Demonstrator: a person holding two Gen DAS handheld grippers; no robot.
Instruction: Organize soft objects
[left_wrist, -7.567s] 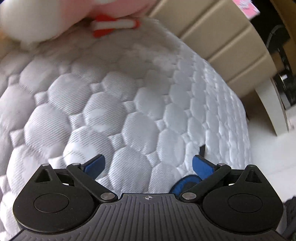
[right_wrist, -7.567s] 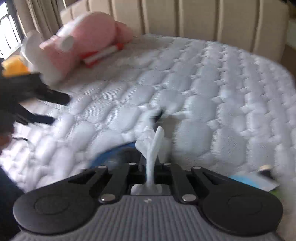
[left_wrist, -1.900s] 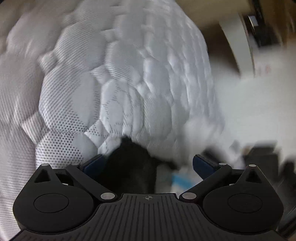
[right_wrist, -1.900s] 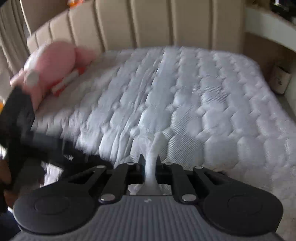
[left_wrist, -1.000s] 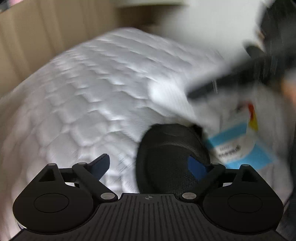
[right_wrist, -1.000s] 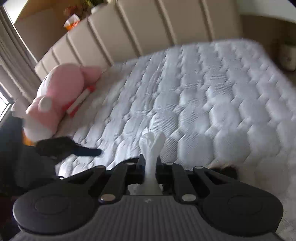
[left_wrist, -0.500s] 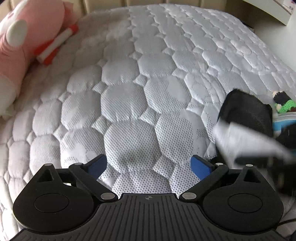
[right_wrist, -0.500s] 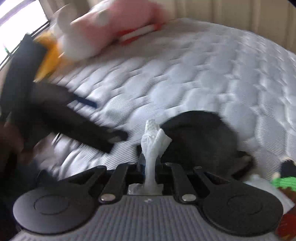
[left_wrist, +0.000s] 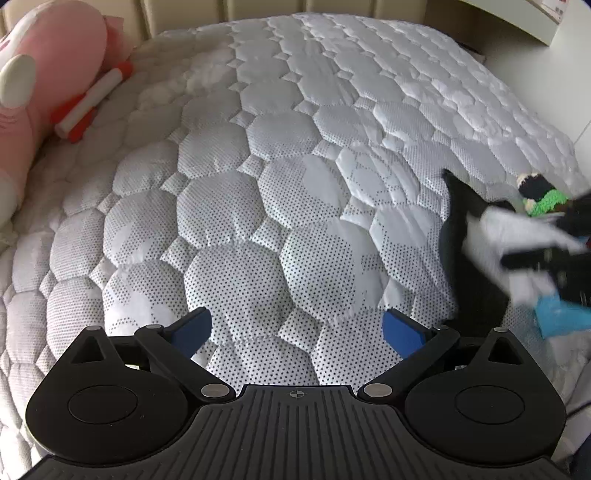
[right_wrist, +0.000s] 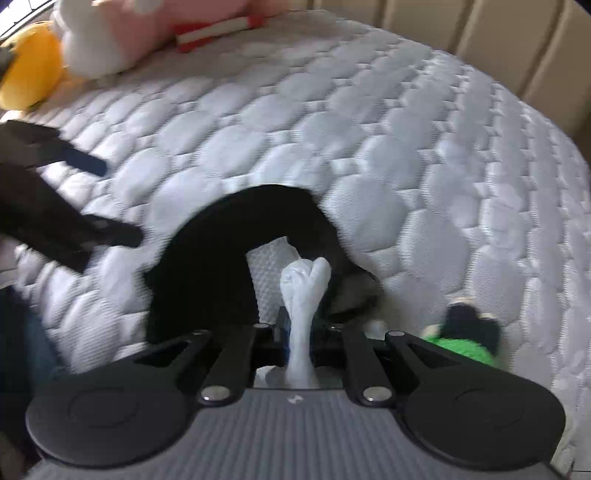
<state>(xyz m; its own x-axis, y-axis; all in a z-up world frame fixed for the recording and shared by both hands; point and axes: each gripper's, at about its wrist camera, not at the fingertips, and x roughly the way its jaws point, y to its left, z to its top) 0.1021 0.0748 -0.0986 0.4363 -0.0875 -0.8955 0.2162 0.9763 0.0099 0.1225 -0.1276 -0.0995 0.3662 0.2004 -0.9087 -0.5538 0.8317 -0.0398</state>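
White plastic bag (right_wrist: 304, 295): bunched, twisted strip pinched betw the right gripper (right_wrist: 300, 332) fingers; rest of it seen as a blurred white mass (left_wrist: 517, 243) in left wrist view, over the near right part of the bed.
Right gripper: pressed together on the bag, held above the black cloth; blurred in left wrist view.
Left gripper (left_wrist: 297, 328): spread wide, blue pads (left_wrist: 192, 328) apart w/ nothing betw them, over bare quilt well left of the black cloth.
Black cloth (right_wrist: 221, 258): dark soft item lying on the bed, arched shape in right wrist view, just ahead of the right gripper; exact kind cannot tell.
Knit toy (right_wrist: 469, 336): small, green w/ dark top, on the bed just right of the black cloth.
Blue-white pack (left_wrist: 561, 317): partly seen below the bag, beside the black cloth; blurred.
Pink plush (left_wrist: 44, 74): large, w/ red-white band, at the head end of the bed, well apart from the black cloth.
Yellow plush (right_wrist: 29, 70): beside the pink plush, far from the black cloth.
Bed (left_wrist: 288, 155): white hexagon-quilted mattress, beige padded headboard (right_wrist: 498, 44) behind.
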